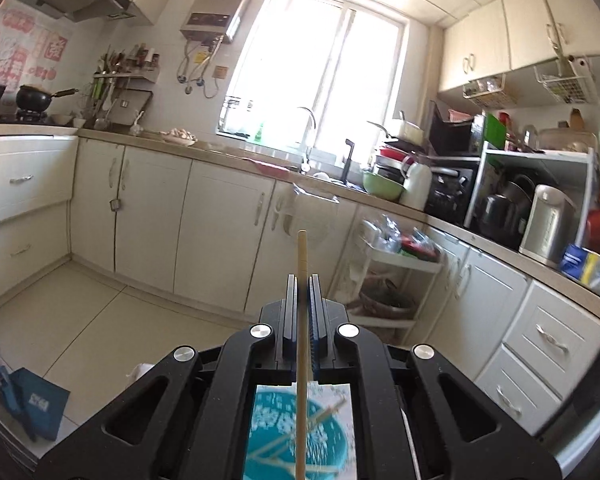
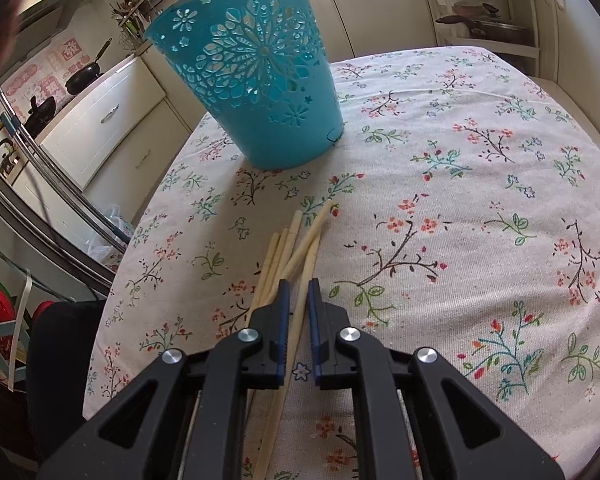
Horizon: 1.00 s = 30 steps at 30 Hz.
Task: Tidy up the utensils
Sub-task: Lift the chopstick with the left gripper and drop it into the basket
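Note:
My left gripper (image 1: 302,280) is shut on one pale wooden chopstick (image 1: 301,252) and holds it upright, high in the air. Under its body I see the teal bucket (image 1: 324,444) with chopsticks inside, from above. In the right wrist view the teal cut-out bucket (image 2: 256,80) stands upright on the floral tablecloth (image 2: 460,200). Several pale chopsticks (image 2: 296,248) lie on the cloth in front of it. My right gripper (image 2: 298,286) is low over them, its jaws a small gap apart, with one chopstick lying between them, not clamped.
The table edge (image 2: 148,232) falls off to the left, with a dark chair (image 2: 60,344) and metal rails beside it. Kitchen counters with appliances (image 1: 460,200) and a white trolley (image 1: 392,272) line the room beyond the table.

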Motion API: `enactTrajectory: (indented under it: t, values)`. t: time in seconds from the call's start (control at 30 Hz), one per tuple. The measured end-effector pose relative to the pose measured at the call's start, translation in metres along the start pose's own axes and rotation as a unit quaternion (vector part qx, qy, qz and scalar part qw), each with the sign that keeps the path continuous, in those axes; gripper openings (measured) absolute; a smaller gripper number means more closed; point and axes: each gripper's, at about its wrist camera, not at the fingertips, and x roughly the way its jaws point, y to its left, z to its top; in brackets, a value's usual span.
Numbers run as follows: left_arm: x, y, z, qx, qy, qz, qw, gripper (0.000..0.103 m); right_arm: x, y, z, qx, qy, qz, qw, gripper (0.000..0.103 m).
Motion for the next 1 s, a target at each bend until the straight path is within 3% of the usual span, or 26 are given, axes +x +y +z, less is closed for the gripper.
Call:
enactTrajectory:
  t: [0.17,0.33,0.63,0.73,0.8,1.0]
  values:
    - [0.042,0.002,-0.014,0.003,0.003,0.025,0.9997,0.005,0.002,0.002,0.000,-0.006,-0.004,-0.001,1.000,0.010]
    - [0.076,0.010,-0.044,0.009,0.051,0.042,0.9978,0.005,0.003,0.001,0.001,-0.003,-0.005,0.003,1.000,0.010]
    - [0.059,0.023,-0.080,0.045,0.110,0.035,0.9923,0.008,0.004,0.003,0.001,-0.008,-0.007,0.000,1.000,0.010]
    - [0.032,0.037,-0.090,0.050,0.118,0.045,0.9908,0.031,0.002,0.003,0.000,-0.010,-0.006,-0.004,1.000,0.010]
    - [0.012,0.050,-0.095,0.049,0.108,0.059,0.9912,0.053,0.000,0.003,-0.001,-0.015,-0.006,-0.013,1.000,0.010]
    - [-0.028,0.108,-0.129,0.028,0.106,0.110,0.9878,0.061,0.000,0.009,-0.002,-0.036,-0.004,-0.045,0.998,0.007]
